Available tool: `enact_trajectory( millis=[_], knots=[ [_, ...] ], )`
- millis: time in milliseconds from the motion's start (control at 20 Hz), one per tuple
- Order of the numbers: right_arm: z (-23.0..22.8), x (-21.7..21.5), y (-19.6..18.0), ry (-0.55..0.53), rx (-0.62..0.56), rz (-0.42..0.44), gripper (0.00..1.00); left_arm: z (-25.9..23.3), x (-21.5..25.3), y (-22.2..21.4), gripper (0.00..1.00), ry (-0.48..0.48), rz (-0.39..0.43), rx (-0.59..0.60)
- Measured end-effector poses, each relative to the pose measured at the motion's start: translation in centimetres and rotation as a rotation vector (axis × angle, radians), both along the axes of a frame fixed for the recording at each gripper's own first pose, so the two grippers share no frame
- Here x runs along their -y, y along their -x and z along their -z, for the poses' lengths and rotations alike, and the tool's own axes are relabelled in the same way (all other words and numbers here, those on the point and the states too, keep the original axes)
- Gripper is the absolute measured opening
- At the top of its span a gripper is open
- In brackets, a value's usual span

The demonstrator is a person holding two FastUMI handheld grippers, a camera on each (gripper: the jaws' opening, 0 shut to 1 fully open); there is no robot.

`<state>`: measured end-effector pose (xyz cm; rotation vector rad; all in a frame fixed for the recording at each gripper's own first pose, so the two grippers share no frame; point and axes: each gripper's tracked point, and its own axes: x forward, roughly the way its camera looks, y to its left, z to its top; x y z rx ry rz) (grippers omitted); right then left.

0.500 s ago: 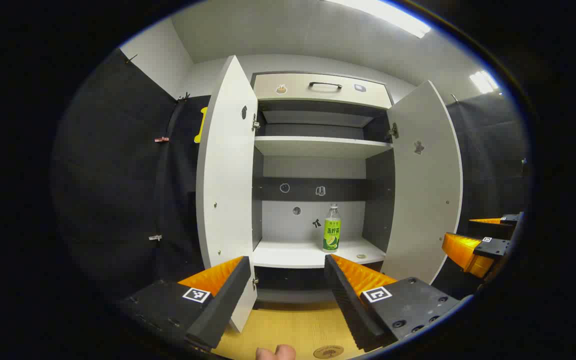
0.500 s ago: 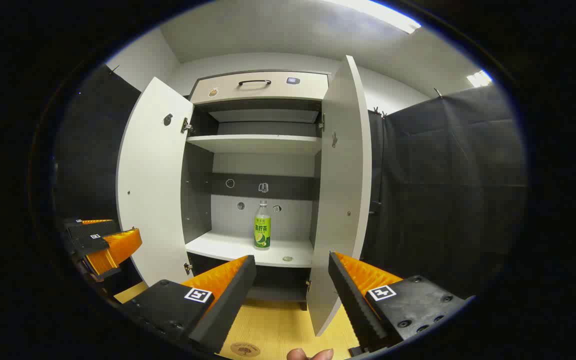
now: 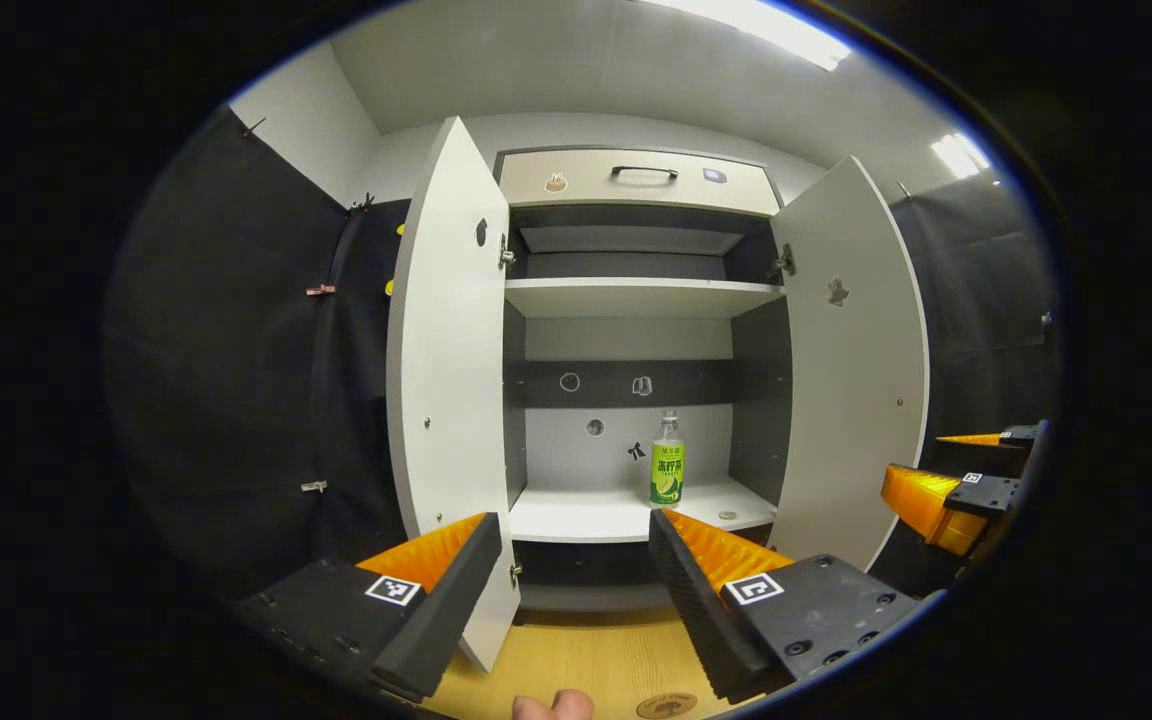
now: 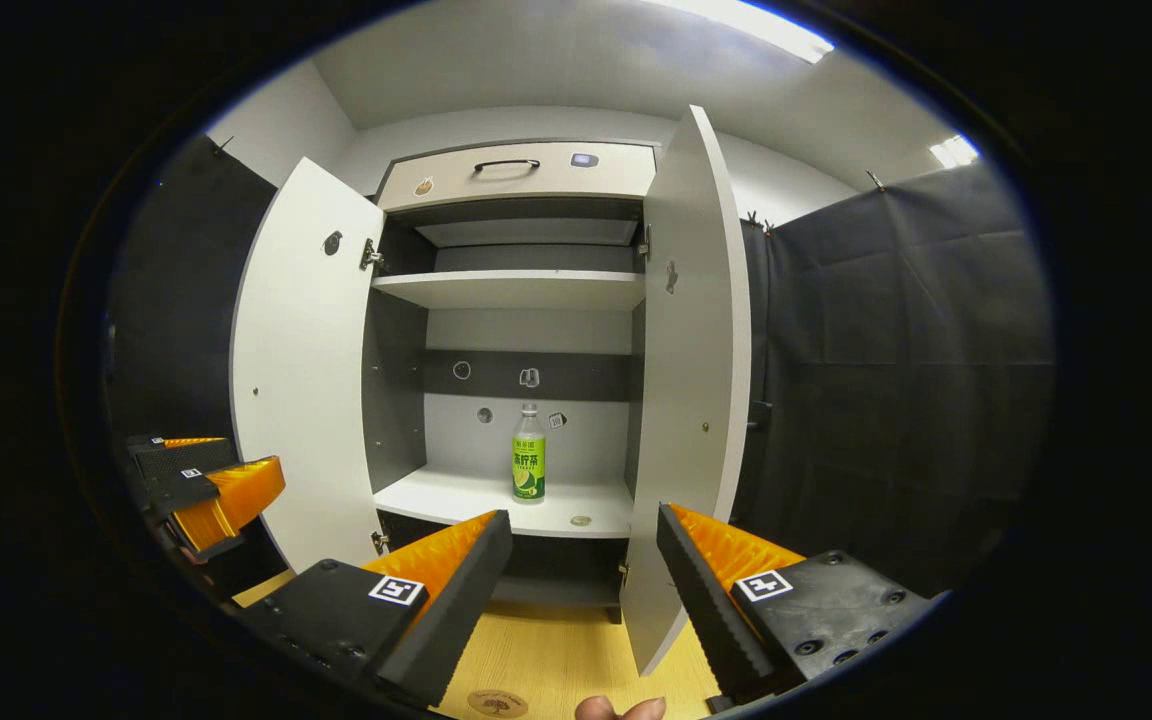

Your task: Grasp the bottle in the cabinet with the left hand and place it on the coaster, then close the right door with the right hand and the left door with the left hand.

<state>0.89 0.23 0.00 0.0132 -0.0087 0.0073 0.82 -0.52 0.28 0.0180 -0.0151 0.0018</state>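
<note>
Facing the bottle [image 3: 667,459] ahead of your wide left gripper [image 3: 568,560] | light, slick plastic, tips easily | grip mid-label | right gripper [image 4: 584,557] wide, empty

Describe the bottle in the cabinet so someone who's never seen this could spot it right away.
Find the white cabinet with both doors swung open. On its lower shelf, toward the right side, stands a small clear bottle with a green label, upright. The only thing near it is a small flat disc lying on the same shelf.
</note>
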Motion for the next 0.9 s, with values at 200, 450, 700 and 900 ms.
enact_trajectory(
  millis=[200, 450, 700, 900],
  knots=[
    [-0.2, 0.4, -0.2, -0.005, 0.008, 0.009, 0.97, 0.0, 0.3, -0.2, 0.94, -0.011, 0.006, 0.005],
    [-0.1, 1.0, -0.4, -0.005, 0.008, 0.023, 0.97, 0.2, 0.8, -0.4, 0.94, -0.006, 0.014, 0.002],
    [-0.4, 1.4, -0.3, -0.015, 0.010, 0.024, 0.97, 0.0, 1.9, -1.5, 0.94, -0.003, 0.033, 0.006],
    [-0.5, 2.6, -0.1, -0.008, 0.023, 0.033, 0.97, 0.2, 4.0, -4.7, 0.94, 0.001, 0.071, 0.008]
  ],
)
